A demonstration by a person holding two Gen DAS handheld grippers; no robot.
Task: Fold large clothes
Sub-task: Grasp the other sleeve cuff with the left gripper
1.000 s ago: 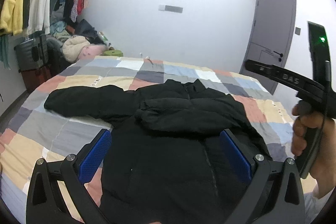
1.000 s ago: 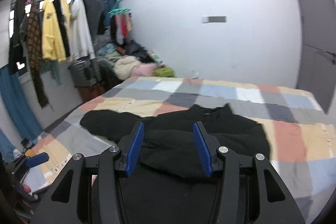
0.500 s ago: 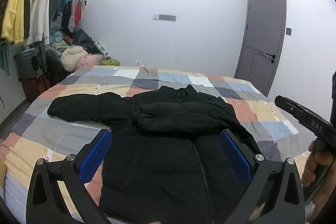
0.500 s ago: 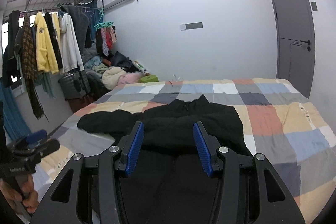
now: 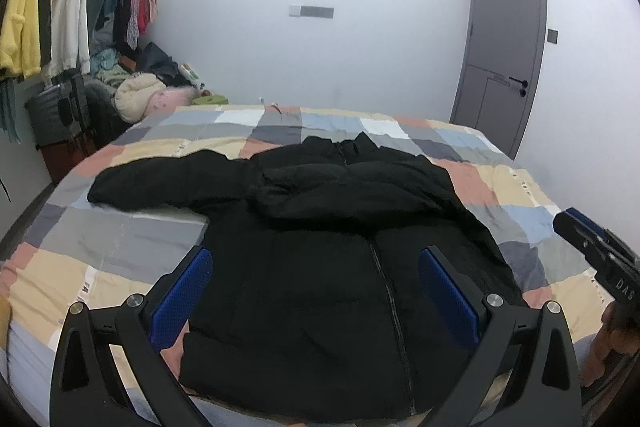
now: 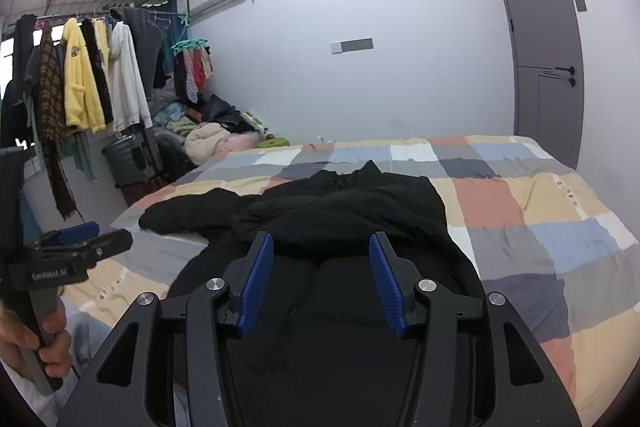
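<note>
A large black zip-up jacket [image 5: 320, 267] lies front up on the checked bedspread [image 5: 120, 255]. One sleeve is folded across its chest, the other sleeve [image 5: 160, 183] stretches out to the left. It also shows in the right wrist view [image 6: 352, 215]. My left gripper [image 5: 316, 291] is open and empty, held above the jacket's lower half. My right gripper [image 6: 322, 279] is open and empty, above the jacket's hem side. Each gripper shows at the edge of the other's view, the right one [image 5: 600, 259] and the left one [image 6: 72, 255].
A clothes rack with hanging garments [image 6: 88, 83] and a pile of clothes and bags [image 6: 208, 139] stand left of the bed. A grey door [image 5: 504, 47] is at the back right. The bed's near edge is just below the jacket's hem.
Both grippers have pulled back and up from the jacket, so more of the bed and room shows. The right gripper has dropped lower in the left wrist view. The jacket has not moved.
</note>
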